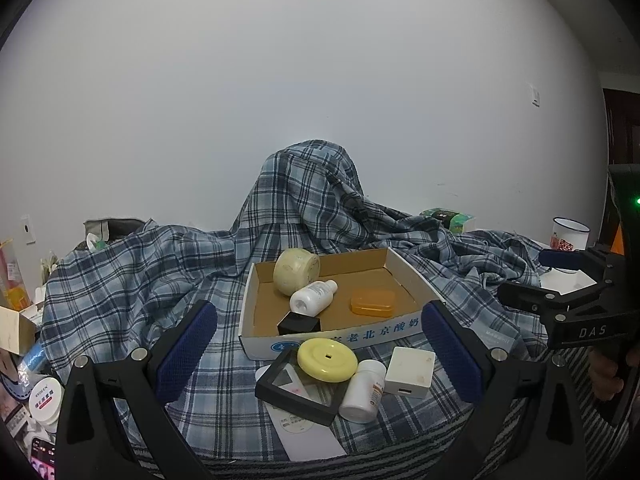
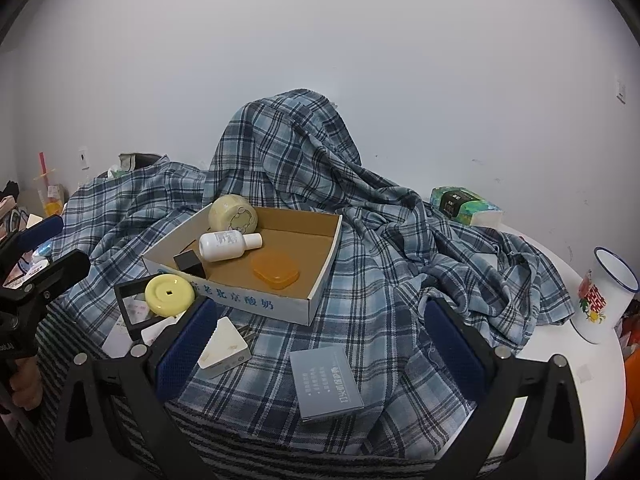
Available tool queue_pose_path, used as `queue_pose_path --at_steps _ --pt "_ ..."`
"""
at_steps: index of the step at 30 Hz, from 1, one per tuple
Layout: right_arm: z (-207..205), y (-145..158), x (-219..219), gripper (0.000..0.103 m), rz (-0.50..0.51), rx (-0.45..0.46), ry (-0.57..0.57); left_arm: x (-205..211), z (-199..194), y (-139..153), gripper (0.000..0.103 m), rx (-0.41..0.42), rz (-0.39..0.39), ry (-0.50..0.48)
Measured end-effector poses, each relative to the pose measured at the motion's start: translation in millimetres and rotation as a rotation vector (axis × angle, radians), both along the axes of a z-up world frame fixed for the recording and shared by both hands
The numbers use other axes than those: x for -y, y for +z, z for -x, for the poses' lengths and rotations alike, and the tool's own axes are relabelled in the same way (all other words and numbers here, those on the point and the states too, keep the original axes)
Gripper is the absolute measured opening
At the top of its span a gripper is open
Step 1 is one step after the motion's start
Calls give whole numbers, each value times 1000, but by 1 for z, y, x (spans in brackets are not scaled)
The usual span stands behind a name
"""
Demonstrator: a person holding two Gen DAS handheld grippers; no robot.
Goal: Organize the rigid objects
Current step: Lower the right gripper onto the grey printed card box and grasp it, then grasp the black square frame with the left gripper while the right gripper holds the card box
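Observation:
A cardboard tray [image 1: 400, 264] [image 2: 316, 304] sits on the plaid cloth and holds a cream round jar [image 1: 296, 276], a white bottle [image 1: 314, 298], an orange case [image 1: 372, 303] and a black cube [image 1: 298, 324]. In front of it lie a yellow disc [image 1: 327, 359], a black frame [image 1: 296, 396], a white pill bottle [image 1: 364, 390], a white square box [image 1: 410, 372] and a remote [image 1: 304, 436]. My left gripper [image 1: 320, 356] stands open around this pile without touching it. My right gripper [image 2: 320, 346] is open above a grey-blue booklet [image 2: 326, 384], nothing between its fingers.
The plaid cloth [image 2: 288, 152] is humped up behind the tray. An enamel mug [image 2: 604, 296] and a tissue pack [image 2: 464, 206] stand on the white round table [image 2: 580, 380] at the right. A white cream jar [image 1: 46, 400] and clutter crowd the left edge.

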State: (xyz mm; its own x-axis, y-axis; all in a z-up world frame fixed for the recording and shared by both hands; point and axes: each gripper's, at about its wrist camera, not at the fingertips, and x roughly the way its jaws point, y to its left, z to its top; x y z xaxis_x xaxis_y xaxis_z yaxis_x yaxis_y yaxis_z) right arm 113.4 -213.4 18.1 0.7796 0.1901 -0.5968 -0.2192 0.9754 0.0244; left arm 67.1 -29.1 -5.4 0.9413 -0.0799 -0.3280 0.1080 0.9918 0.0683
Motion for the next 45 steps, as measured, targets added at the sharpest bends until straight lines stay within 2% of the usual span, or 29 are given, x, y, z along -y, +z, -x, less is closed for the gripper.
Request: queue_pose_path --at_steps 4,9,13,18,24,26,27,31,35,39,45 --pt "-8 0 5 103 -2 -47 33 -2 -1 0 103 -13 7 4" --pt "-28 -11 12 103 4 -199 97 -4 -4 0 103 -25 15 6" --pt "-38 -32 8 91 26 -317 135 -11 -6 0 103 -31 48 2" --pt "-41 -54 -2 87 73 -384 160 -13 -8 -1 103 -42 66 9" --pt "-46 -71 -4 68 100 -446 159 -12 -8 0 103 -29 56 9" --pt "-47 -75 -5 49 108 -464 171 -13 -7 0 103 -29 56 10" --pt "-47 -76 -6 46 114 -469 171 -13 -7 0 103 -29 57 10" --pt "-47 -76 -6 46 114 -464 167 -13 -8 0 103 -35 59 11" --pt "-45 -69 -5 46 114 -431 160 -9 -16 -1 103 -83 48 -9" --pt "-39 -49 -4 46 101 -353 154 -5 -31 1 103 -137 -42 -44" --pt "-33 -20 -6 46 52 -253 161 -8 -45 3 103 -234 -84 -130"
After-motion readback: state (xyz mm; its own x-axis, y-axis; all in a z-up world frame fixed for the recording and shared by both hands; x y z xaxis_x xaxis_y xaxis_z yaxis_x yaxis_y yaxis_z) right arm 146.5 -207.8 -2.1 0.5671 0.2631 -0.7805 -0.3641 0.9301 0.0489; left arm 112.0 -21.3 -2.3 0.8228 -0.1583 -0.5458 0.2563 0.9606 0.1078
